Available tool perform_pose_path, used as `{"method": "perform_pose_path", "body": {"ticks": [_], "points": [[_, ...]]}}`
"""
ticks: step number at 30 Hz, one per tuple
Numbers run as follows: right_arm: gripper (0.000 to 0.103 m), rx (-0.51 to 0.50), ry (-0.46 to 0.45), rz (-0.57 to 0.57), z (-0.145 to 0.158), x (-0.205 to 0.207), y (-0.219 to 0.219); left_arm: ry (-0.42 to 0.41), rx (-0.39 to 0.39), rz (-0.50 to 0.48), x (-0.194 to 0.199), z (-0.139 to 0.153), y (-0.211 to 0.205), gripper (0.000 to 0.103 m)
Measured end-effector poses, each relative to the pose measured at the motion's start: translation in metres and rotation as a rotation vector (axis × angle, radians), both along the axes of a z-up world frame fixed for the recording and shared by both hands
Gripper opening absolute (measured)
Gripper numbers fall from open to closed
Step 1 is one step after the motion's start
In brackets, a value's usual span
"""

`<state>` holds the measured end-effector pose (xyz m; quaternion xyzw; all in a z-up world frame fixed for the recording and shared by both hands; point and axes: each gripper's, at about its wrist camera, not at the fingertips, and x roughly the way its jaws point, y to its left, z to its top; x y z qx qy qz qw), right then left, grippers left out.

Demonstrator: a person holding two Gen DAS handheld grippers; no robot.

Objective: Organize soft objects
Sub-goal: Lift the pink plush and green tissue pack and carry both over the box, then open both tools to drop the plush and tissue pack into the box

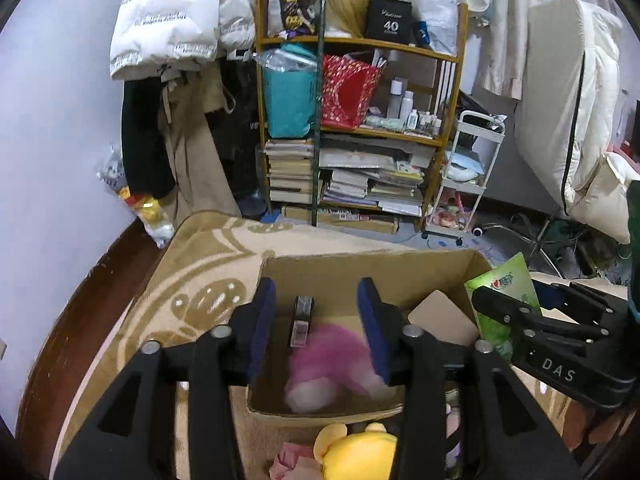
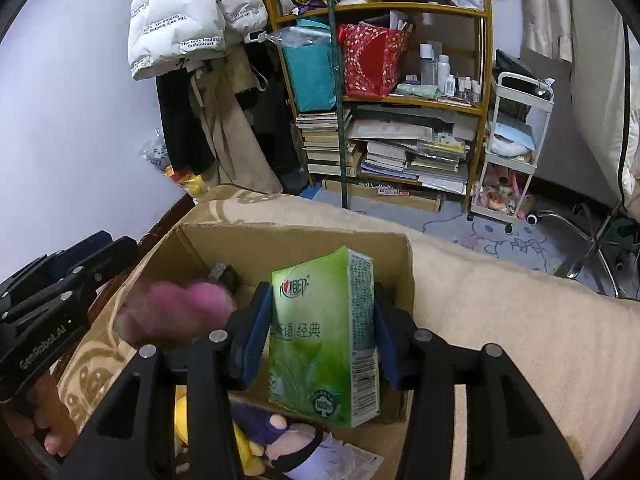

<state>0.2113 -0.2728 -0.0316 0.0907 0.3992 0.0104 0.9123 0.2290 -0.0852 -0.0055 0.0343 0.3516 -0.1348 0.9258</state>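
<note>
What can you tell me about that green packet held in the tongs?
The green packet looks like a soft plastic pack of tissues, pale to bright green with leaf artwork, Chinese lettering, a red logo near the top and a barcode down one side. It stands upright, slightly tilted, clamped at both sides between the blue pads of the right tongs, over the near corner of the open cardboard box.

Black-framed left tool (image 1: 322, 328) and right tool (image 2: 318, 334) — blue pads, silver rivets (white lettering).

A blurred fuzzy pink plush toy (image 1: 320, 364) lies inside the open brown cardboard box (image 1: 360, 268), while a green soft tissue pack (image 2: 324, 340) stands upright above its rim.
</note>
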Motion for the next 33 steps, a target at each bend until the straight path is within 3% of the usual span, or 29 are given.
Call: {"method": "perform_pose_path", "body": {"ticks": [1,5,7,10,12,14,17,22,33], "points": [[0.052,-0.001,0.0,-0.001,0.0,0.0,0.0,0.0,0.0,0.013,-0.001,0.001,0.001,0.067],[0.054,0.026,-0.002,-0.014,0.003,-0.004,-0.003,-0.009,0.017,0.052,-0.006,0.005,0.008,0.071],[0.061,0.034,-0.004,-0.019,0.007,-0.006,-0.005,-0.002,0.019,0.062,-0.007,0.008,0.013,0.085],[0.079,0.061,-0.016,-0.026,0.018,-0.012,-0.008,-0.015,0.024,0.063,-0.014,0.016,0.02,0.093],[0.096,0.062,-0.031,-0.029,0.026,-0.016,-0.009,-0.022,0.031,0.059,-0.02,0.021,0.024,0.096],[0.103,0.053,-0.059,-0.035,0.036,-0.023,-0.009,-0.039,0.043,0.052,-0.03,0.028,0.028,0.101],[0.103,0.031,-0.082,-0.046,0.047,-0.031,-0.009,-0.08,0.054,0.056,-0.044,0.038,0.034,0.101],[0.103,0.008,-0.076,-0.032,0.055,-0.04,-0.004,-0.071,0.029,0.073,-0.062,0.05,0.045,0.102],[0.103,0.024,-0.067,-0.007,0.06,-0.075,0.008,0.041,0.028,0.124,-0.096,0.034,0.057,0.102]]}}
